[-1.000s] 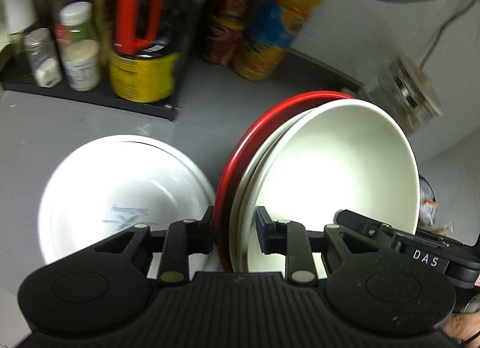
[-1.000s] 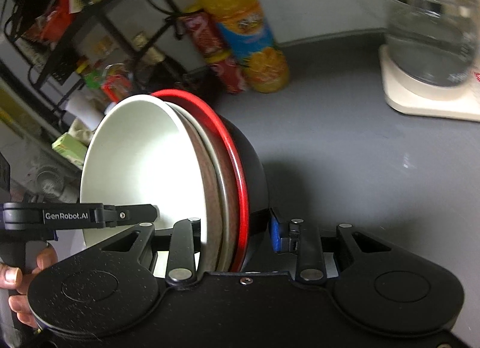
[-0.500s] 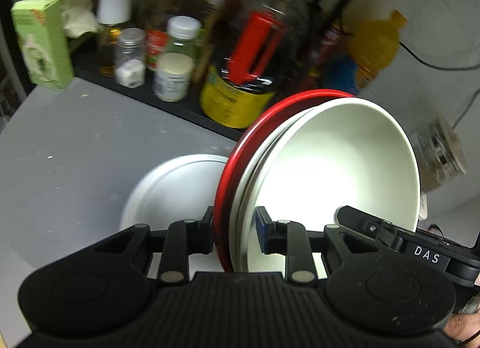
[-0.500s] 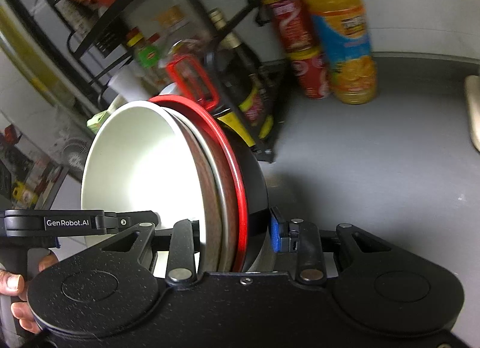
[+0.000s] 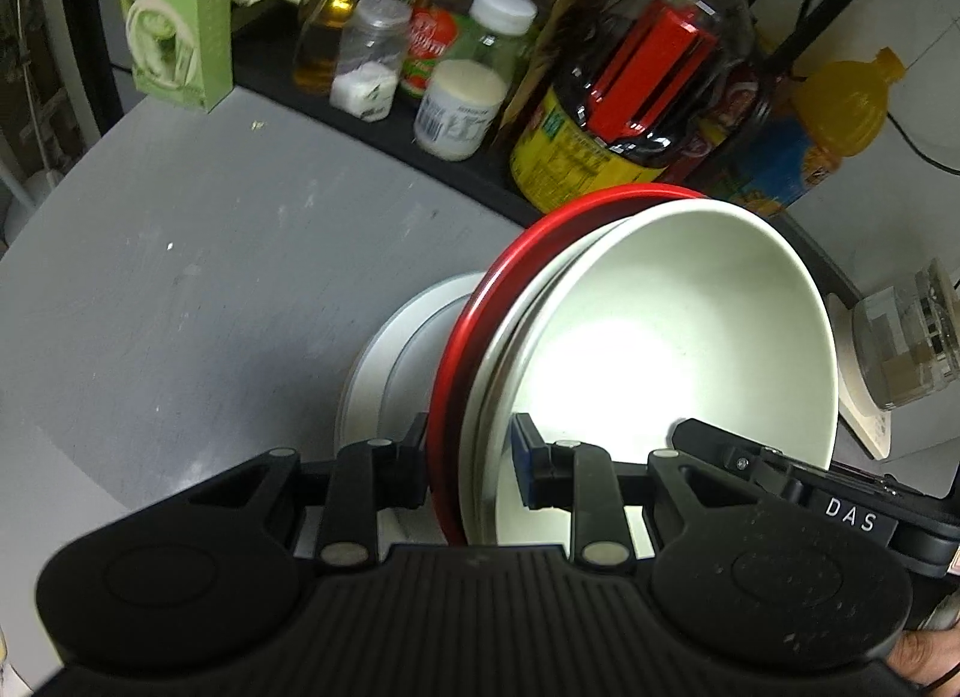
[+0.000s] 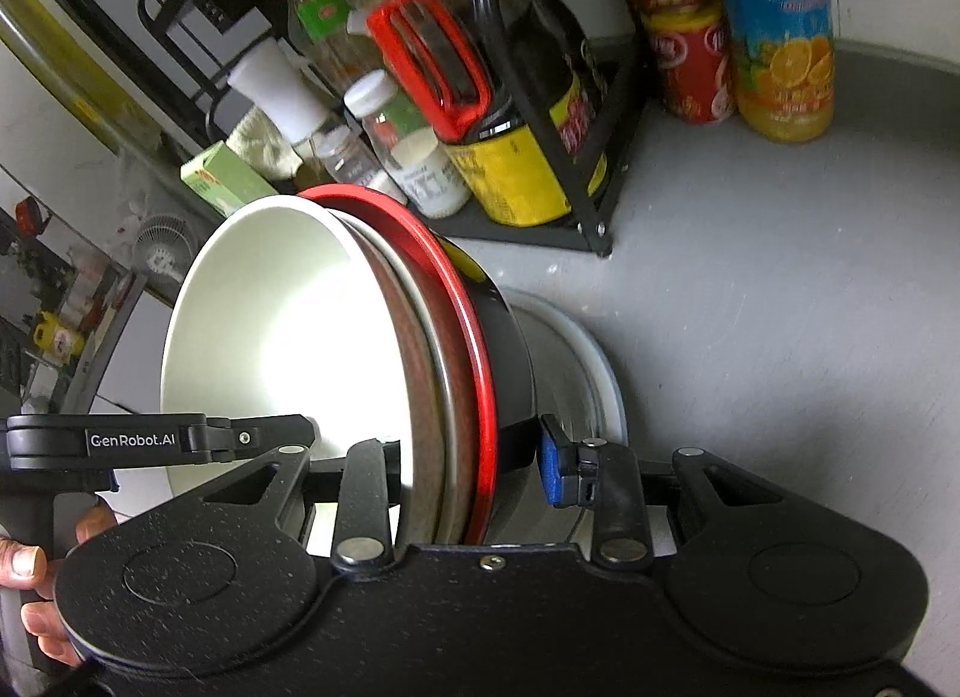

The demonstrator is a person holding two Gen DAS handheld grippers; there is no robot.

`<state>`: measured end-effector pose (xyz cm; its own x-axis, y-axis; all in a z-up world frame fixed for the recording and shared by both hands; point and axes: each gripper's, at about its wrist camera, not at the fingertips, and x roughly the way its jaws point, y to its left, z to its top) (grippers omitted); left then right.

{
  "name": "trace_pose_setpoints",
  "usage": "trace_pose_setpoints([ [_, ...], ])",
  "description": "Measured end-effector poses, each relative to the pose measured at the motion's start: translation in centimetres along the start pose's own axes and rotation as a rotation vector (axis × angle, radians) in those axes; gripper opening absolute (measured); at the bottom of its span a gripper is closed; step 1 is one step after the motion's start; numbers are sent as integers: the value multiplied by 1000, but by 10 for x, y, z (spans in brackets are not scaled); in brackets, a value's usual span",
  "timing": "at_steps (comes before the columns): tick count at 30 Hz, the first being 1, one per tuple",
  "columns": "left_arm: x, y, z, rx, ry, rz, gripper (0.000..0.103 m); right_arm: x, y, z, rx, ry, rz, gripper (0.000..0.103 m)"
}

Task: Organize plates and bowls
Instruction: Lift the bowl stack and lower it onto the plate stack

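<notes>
Both grippers clamped on one nested stack of bowls, tipped up on edge above the matte grey table (image 5: 180,277). Left gripper (image 5: 468,469), black ribbed plastic, jaws narrowed onto the stack's rims, one finger outside the glossy red rim and the blue-padded one inside the white bowl (image 5: 660,349). Right gripper (image 6: 468,469), speckled black, jaws likewise closed across the stack from the opposite side: one finger inside the white bowl, the blue pad against the black outer wall of the red-rimmed bowl (image 6: 480,337). Between those two, at least one thin dull metallic rim and a brownish one, nested tight. White bowl smooth, round, deep, glaring under the light. Behind and below the stack, a round white plate (image 5: 384,361) flat on the table, partly hidden; cannot tell whether the stack touches it. At the table's back, a black wire rack (image 6: 588,168) crowded with bottles and jars, among them a dark bottle with a red handle (image 5: 648,78); beside the rack, a tall orange juice bottle (image 6: 780,36) and red cans. Fingers of a hand (image 6: 36,589) curled round the left gripper's handle, seen in the right wrist view.
</notes>
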<state>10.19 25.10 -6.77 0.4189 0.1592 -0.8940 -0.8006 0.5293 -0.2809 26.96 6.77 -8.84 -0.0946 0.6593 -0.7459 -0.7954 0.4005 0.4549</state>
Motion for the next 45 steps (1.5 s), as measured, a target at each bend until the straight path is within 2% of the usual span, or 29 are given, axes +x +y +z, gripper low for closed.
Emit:
trace_pose_setpoints([
  [15, 15, 11, 1, -33, 69, 13, 26, 22, -4, -11, 68, 98, -15, 31],
  [27, 22, 14, 9, -48, 79, -16, 26, 29, -7, -6, 108, 123, -22, 36],
  [33, 20, 9, 12, -3, 54, 4, 26, 29, -8, -7, 147, 120, 11, 48],
  [40, 17, 11, 15, 23, 33, -10, 27, 24, -7, -10, 149, 104, 5, 49],
  [45, 13, 10, 18, 41, 10, -2, 30, 9, -7, -12, 146, 50, 21, 50],
])
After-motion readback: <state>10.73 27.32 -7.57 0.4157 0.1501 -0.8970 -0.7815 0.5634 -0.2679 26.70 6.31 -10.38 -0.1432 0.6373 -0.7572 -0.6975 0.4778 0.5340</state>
